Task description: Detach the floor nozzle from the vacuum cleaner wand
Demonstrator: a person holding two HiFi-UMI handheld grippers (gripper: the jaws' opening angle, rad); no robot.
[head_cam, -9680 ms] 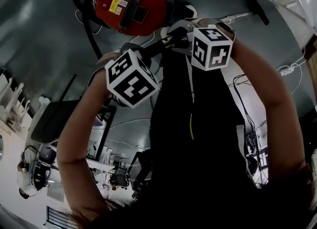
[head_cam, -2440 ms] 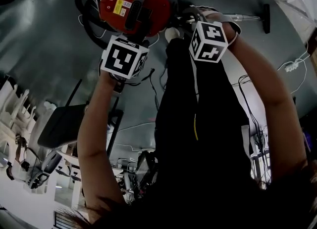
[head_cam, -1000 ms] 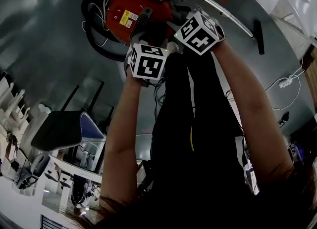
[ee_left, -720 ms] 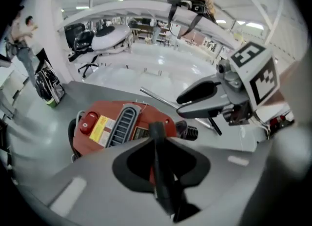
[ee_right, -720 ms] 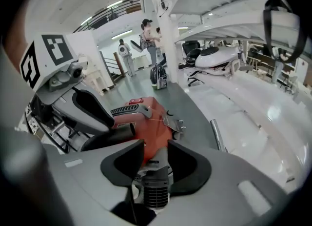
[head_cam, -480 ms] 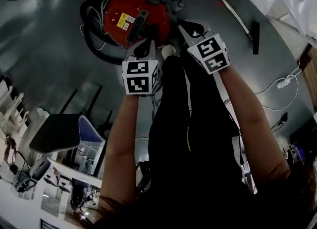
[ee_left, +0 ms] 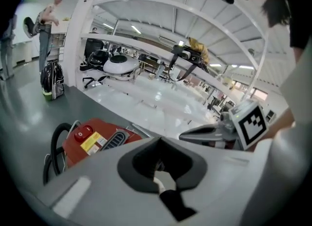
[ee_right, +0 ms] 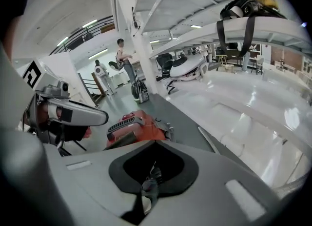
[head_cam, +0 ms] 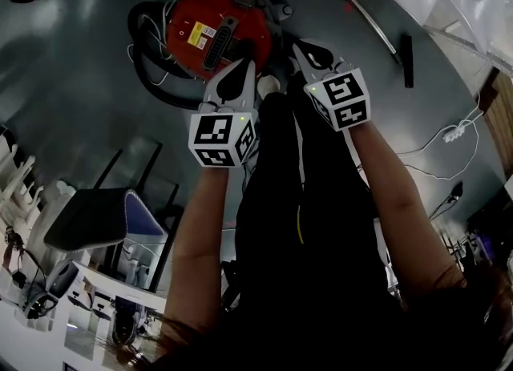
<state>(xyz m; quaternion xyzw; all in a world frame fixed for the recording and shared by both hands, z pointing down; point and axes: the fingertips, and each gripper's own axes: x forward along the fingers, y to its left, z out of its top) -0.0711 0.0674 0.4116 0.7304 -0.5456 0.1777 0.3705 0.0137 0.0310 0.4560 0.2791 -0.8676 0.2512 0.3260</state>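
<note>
The red vacuum cleaner [head_cam: 196, 21] and its black hose [head_cam: 149, 70] are crowding the floor [head_cam: 72, 89] ahead, leaving open room leftward.

All views toward red vacuum [head_cam: 210, 31]

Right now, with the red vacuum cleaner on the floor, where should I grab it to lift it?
Take the black ribbed carry handle across the top of the red vacuum cleaner, at its middle. Come down from above, fingers either side of the narrow bar; the rounded body likely offers no hold.
</note>
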